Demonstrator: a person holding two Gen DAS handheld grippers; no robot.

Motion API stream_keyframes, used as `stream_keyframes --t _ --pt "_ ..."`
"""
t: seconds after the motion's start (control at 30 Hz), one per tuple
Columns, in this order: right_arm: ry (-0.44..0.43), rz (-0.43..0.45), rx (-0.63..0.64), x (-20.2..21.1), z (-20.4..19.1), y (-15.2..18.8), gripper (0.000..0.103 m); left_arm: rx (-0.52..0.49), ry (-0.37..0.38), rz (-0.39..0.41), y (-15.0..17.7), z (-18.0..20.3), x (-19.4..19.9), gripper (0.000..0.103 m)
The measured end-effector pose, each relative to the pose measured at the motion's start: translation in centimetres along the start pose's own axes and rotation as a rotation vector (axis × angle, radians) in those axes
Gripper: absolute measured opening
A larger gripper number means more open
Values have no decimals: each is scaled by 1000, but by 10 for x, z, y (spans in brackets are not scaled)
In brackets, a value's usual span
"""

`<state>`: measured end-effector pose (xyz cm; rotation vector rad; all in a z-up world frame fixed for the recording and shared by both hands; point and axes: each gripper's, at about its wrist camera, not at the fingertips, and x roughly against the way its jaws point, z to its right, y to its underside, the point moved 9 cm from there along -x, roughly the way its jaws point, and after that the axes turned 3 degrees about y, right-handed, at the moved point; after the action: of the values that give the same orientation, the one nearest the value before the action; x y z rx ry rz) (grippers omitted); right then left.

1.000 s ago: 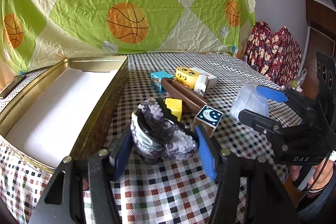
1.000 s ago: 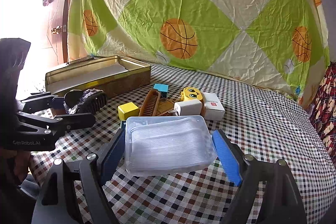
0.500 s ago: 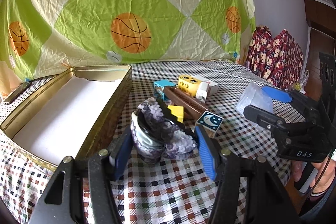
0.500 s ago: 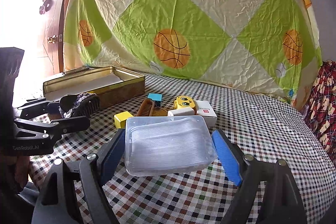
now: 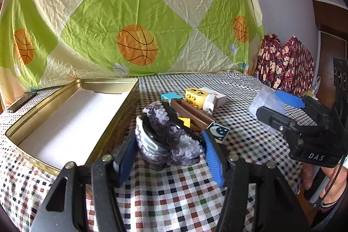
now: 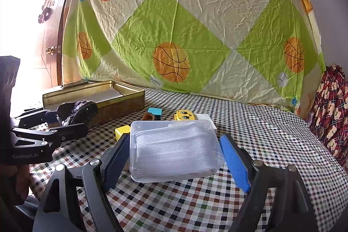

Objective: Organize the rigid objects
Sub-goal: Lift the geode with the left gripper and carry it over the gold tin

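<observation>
While lettering reads "DAS" — right gripper (image 5: 280, 104) — "GenRobot.AI" marks left gripper (image 6: 71, 117).

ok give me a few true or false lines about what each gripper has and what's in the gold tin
1. The left gripper holds a purple crocheted bundle. True.
2. The right gripper holds a yellow block. False: it grips a clear plastic box of white pads; the yellow block sits on the table.
3. The gold tin already holds toy blocks. False: only a white liner shows inside.
4. The brown comb lies on the checked tablecloth. True.
</observation>
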<state>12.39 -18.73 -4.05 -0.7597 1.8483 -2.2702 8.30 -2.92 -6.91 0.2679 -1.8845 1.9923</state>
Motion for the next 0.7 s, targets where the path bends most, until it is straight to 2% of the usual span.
stream_keyframes --t 0.37,0.7 --pt "23 63 -14 9 3 -5 84 -9 -7 45 -4 1 6 59" --pt "84 146 -58 22 12 -11 84 -49 -41 152 -10 4 22 59"
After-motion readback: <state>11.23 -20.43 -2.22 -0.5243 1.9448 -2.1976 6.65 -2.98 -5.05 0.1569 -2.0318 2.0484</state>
